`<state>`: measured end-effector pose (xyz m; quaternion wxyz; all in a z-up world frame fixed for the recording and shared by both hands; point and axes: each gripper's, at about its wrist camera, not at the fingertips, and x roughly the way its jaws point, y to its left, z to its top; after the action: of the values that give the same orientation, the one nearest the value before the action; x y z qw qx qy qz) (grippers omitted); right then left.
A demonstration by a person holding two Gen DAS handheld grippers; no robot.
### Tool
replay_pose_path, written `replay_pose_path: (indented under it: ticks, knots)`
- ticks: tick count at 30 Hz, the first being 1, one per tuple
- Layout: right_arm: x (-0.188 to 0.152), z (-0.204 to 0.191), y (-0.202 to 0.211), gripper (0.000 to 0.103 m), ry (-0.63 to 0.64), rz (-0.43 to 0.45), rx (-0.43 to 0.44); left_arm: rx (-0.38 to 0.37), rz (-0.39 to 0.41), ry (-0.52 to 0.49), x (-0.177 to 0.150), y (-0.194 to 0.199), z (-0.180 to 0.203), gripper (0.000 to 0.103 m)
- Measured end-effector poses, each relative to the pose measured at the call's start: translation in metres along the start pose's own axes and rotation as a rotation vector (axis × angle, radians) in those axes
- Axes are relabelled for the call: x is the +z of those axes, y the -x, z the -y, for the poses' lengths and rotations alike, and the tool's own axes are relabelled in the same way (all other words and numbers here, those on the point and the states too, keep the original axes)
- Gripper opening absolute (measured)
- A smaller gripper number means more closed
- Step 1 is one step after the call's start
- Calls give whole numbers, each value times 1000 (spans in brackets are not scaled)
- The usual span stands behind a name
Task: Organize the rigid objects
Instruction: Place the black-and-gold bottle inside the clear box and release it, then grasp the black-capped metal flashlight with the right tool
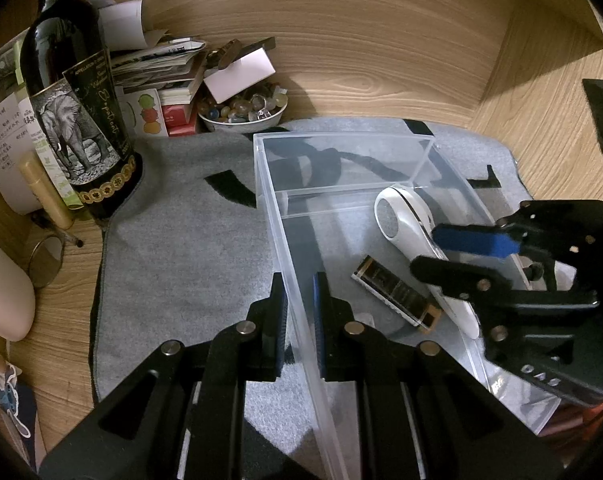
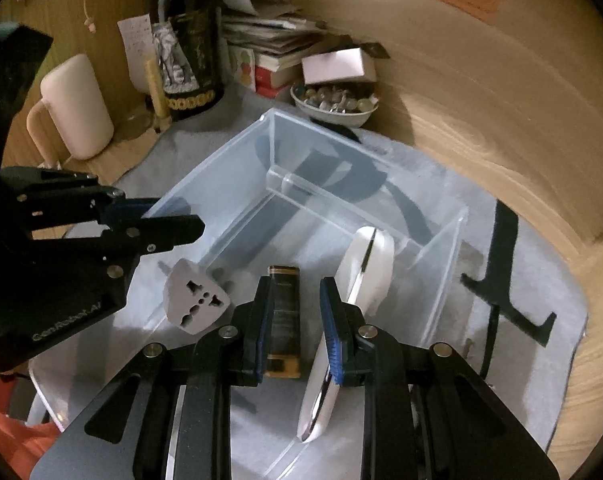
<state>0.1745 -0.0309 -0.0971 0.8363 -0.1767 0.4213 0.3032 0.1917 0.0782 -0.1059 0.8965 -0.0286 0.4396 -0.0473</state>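
Clear bin (image 1: 285, 248), white device (image 1: 405, 220) inside

Wooden desk (image 1: 381, 52), pale grain, enclosed by wood panels at back and right side. Grey cloth mat (image 1: 181, 248) with black markings covers the centre of the desk. Clear plastic bin (image 1: 341, 138) with an inner divider stands on the mat. Dark wine bottle (image 1: 67, 92) with elephant label stands upright at the mat's far left corner. White bowl of polished stones (image 1: 243, 114) sits at the mat's back edge. Stack of papers and booklets (image 1: 157, 68) lies behind bowl and bottle. Cream-coloured mug (image 2: 77, 106) stands on bare wood left of the mat. A round glass rim (image 1: 45, 260) rests near the bottle.
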Motion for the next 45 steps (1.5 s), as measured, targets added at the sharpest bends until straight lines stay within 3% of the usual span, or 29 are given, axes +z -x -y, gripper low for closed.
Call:
replay_pose_path:
  ticks: [9, 17, 21, 34, 45]
  knots:
    - [-4, 22, 40, 33, -73, 107, -61, 0, -1, -1, 0, 0, 0, 11]
    - [-21, 55, 80, 45, -166, 180, -181, 0, 0, -1, 0, 0, 0, 11]
    - [-39, 70, 89, 58, -212, 179, -252, 0, 0, -2, 0, 0, 0, 11]
    - [-93, 82, 54, 59, -285, 6, -278, 0, 0, -2, 0, 0, 0, 11]
    - [-100, 90, 13, 60, -305, -120, -265, 0, 1, -1, -1, 0, 0, 11]
